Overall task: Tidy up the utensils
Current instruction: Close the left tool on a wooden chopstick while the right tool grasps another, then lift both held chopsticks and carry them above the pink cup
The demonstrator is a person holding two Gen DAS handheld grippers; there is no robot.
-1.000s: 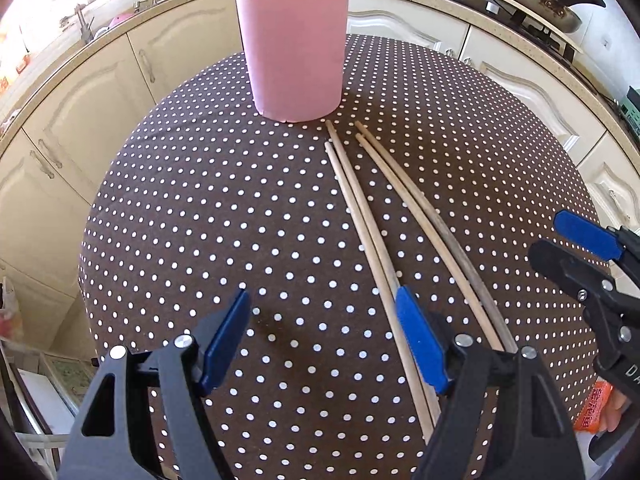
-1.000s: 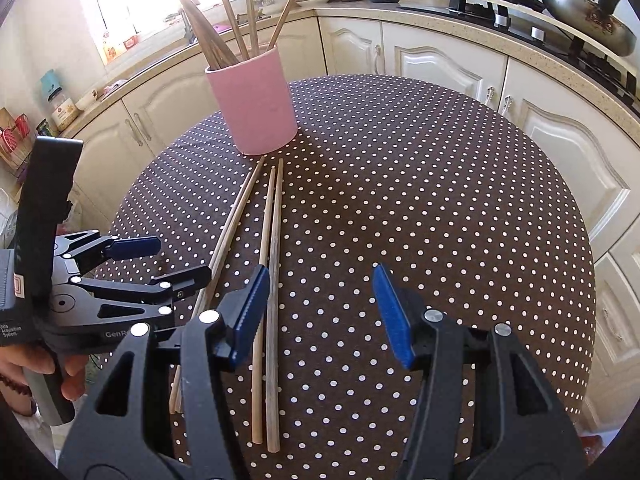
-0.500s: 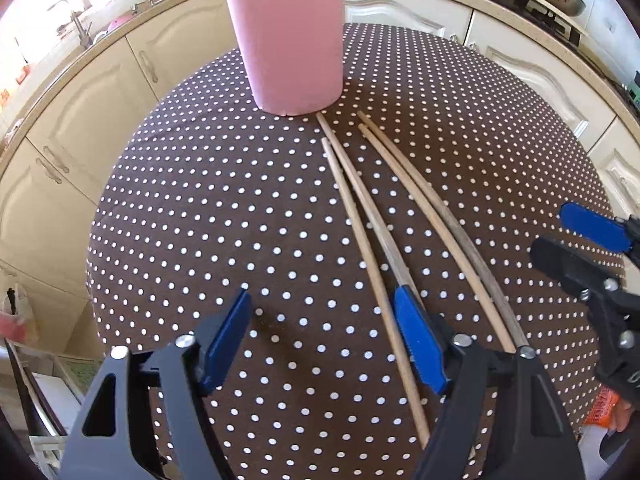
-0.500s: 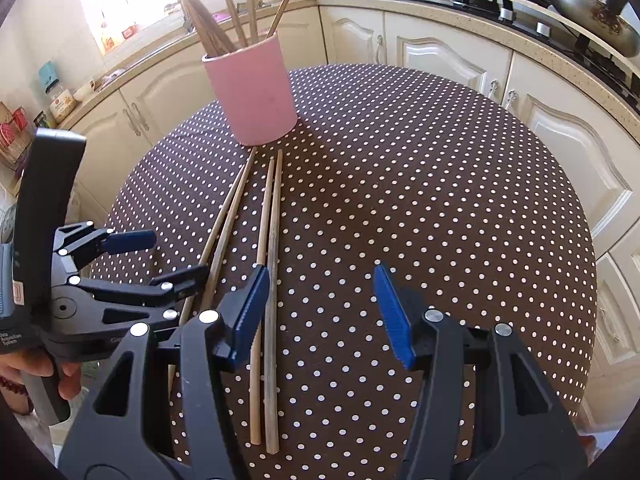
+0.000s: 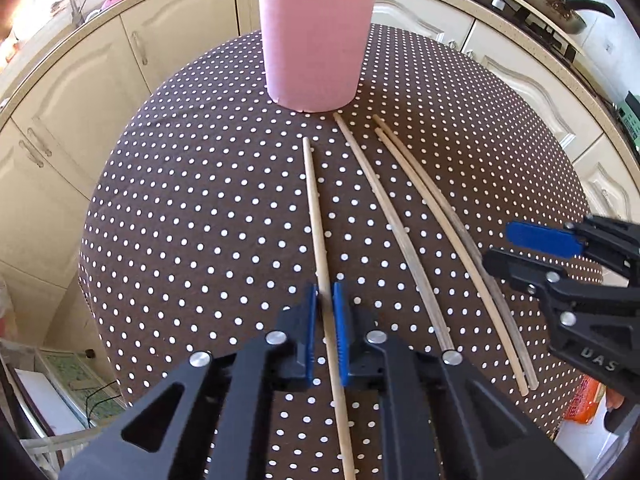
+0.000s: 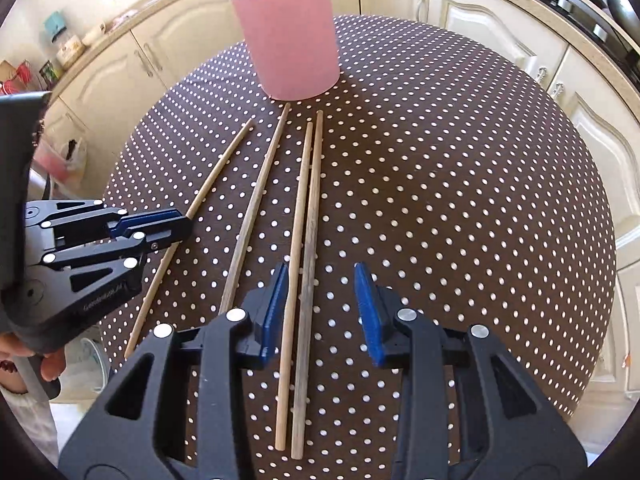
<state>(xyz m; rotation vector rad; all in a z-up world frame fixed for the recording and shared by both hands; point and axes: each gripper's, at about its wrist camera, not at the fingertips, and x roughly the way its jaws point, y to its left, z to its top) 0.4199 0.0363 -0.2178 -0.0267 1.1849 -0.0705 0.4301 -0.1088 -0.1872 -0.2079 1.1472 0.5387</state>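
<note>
Left tongs [image 5: 326,312] are pinching one chopstick [image 5: 316,216] near the counter's [image 5: 180,200] middle, right tongs [image 6: 320,308] closing around a pair [image 6: 304,240] but not gripping yet, so I'd lift straight, then tip into the pink cup [image 5: 314,36] at the far edge.
</note>
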